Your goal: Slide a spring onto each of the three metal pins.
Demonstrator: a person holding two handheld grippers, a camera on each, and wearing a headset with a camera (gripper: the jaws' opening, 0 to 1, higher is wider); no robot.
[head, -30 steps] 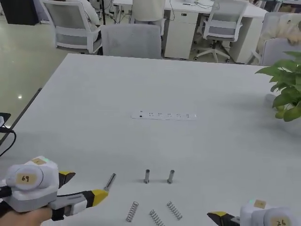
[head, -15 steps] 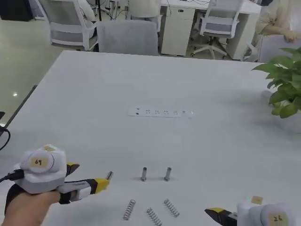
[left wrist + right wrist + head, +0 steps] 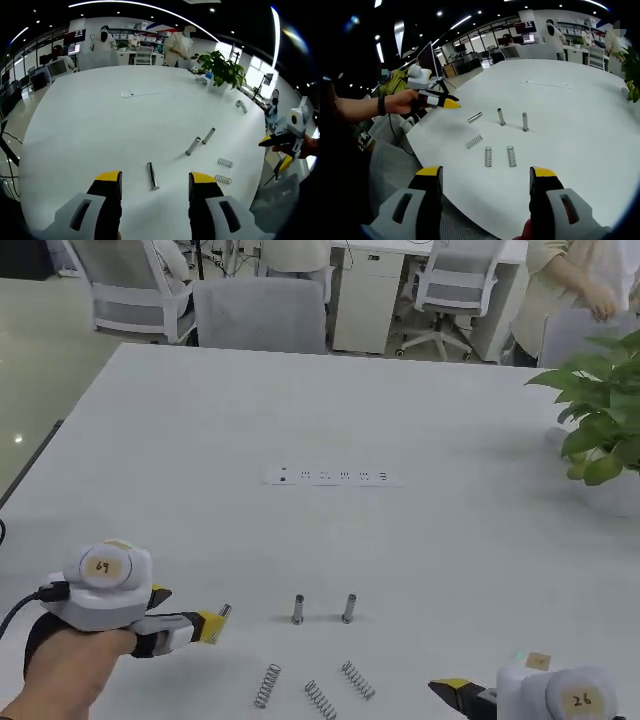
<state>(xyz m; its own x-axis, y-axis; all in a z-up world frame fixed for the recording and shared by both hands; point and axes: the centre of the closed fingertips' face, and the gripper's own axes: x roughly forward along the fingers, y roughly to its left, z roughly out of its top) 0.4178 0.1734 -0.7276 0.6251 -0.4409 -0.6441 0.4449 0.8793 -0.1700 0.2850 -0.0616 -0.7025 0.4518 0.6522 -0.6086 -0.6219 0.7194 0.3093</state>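
Two metal pins (image 3: 298, 609) (image 3: 349, 607) stand upright on the white table (image 3: 330, 400). A third pin (image 3: 225, 612) lies flat to their left. Three springs (image 3: 268, 686) (image 3: 319, 699) (image 3: 357, 680) lie loose in front of them. My left gripper (image 3: 190, 610) is open, its yellow fingertips just short of the lying pin. In the left gripper view that lying pin (image 3: 152, 175) sits ahead between the jaws of the left gripper (image 3: 155, 179), not gripped. My right gripper (image 3: 486, 172) is open and holds nothing, hovering near the table's front edge, with the springs (image 3: 488, 156) and upright pins (image 3: 501, 116) ahead of it.
A flush power strip (image 3: 325, 477) lies mid-table. A potted plant (image 3: 598, 430) stands at the right edge. Office chairs (image 3: 260, 315) and a standing person (image 3: 570, 285) are beyond the far edge. The table's front edge runs right under both grippers.
My left gripper has closed in on the lying pin, its tips now almost at the pin's near end. The right gripper has barely moved. The head camera has tilted slightly.
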